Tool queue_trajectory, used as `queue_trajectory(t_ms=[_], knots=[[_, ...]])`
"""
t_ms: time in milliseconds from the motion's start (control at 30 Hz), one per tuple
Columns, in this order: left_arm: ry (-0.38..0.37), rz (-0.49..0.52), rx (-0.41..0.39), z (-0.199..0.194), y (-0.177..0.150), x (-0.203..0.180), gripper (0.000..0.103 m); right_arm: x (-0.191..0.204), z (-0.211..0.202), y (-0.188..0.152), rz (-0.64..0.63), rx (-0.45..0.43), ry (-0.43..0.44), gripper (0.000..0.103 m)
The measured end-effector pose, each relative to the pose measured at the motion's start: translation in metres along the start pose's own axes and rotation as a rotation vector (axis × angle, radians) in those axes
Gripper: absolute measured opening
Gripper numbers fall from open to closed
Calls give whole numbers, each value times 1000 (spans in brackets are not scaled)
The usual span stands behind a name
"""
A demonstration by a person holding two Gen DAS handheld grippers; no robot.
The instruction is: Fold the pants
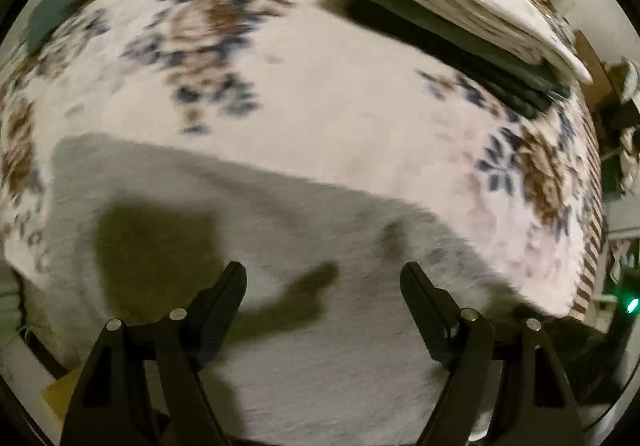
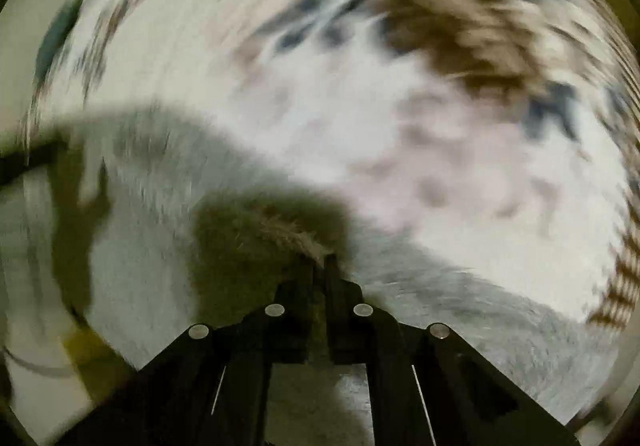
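One pair of grey pants is recorded, spread flat on the flower-patterned cover of a bed and filling the lower half of the left wrist view from about 8 o'clock round to 4 o'clock. In the right wrist view the same pants occupy the lower left, from 9 o'clock to 5 o'clock, with the cover beyond them. Both views are blurred, the right one heavily.

Two grippers are counted. The left gripper is held above the grey cloth with its two jaws set wide apart; nothing is seen between them, and their shadow is cast on the pants at 6 o'clock. The right gripper is seen with its two jaws drawn close together, and a raised fold of the pants is pinched between the tips at 6 o'clock, with a dark shadow just to its left.

One stack of folded laundry is noted at 1 o'clock in the left view, well apart from the pants: pale pieces on top, dark pieces beneath; the number of pieces cannot be told. One dark green flat item is noted at 10 o'clock near the far edge of the cover; its nature cannot be told.
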State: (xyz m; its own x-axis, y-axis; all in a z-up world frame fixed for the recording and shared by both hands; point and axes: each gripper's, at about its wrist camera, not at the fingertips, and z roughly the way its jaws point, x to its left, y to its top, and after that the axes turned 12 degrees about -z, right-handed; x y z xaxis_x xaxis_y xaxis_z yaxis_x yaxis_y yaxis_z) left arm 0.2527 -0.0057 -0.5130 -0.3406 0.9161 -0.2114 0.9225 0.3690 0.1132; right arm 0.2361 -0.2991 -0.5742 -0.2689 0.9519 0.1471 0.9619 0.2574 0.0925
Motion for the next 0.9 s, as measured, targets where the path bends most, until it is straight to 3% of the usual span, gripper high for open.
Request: queue_trajectory(t_ms=[100,200,233,300,333,400,467,600,633,667,733,800,900], knots=[[47,-48,-1,3,-5,32,78,-31,-3,-5,124,-9,-68,0],[67,-125,29,1,-15,68,78,-48,11,-10,221,88,55,2],[68,-157,29,-4,-21,84,78,-47,4,-8,225,76,90,5],[89,-201,24,-14,-34,109,78,-37,-15,0,197,30,152,31],[98,-231,18,-18,-42,123,78,-28,-23,5,186,12,203,59],[127,-285,13,-24,-53,151,78,-8,-23,20,182,7,327,66],[147,-326,9,-27,-59,173,78,12,-11,45,180,39,392,66],[165,-401,-22,-32,-59,211,78,65,34,77,124,129,416,66],[166,-411,-26,-31,-58,217,78,75,49,89,109,161,414,53],[162,-425,-26,-30,-55,225,78,85,57,92,87,181,377,8],[140,-450,-37,-28,-50,237,78,101,63,110,78,129,277,10],[100,-456,-21,-20,-42,243,78,89,53,111,164,82,237,10],[46,-454,10,-1,-28,251,78,89,49,106,196,147,240,13]])
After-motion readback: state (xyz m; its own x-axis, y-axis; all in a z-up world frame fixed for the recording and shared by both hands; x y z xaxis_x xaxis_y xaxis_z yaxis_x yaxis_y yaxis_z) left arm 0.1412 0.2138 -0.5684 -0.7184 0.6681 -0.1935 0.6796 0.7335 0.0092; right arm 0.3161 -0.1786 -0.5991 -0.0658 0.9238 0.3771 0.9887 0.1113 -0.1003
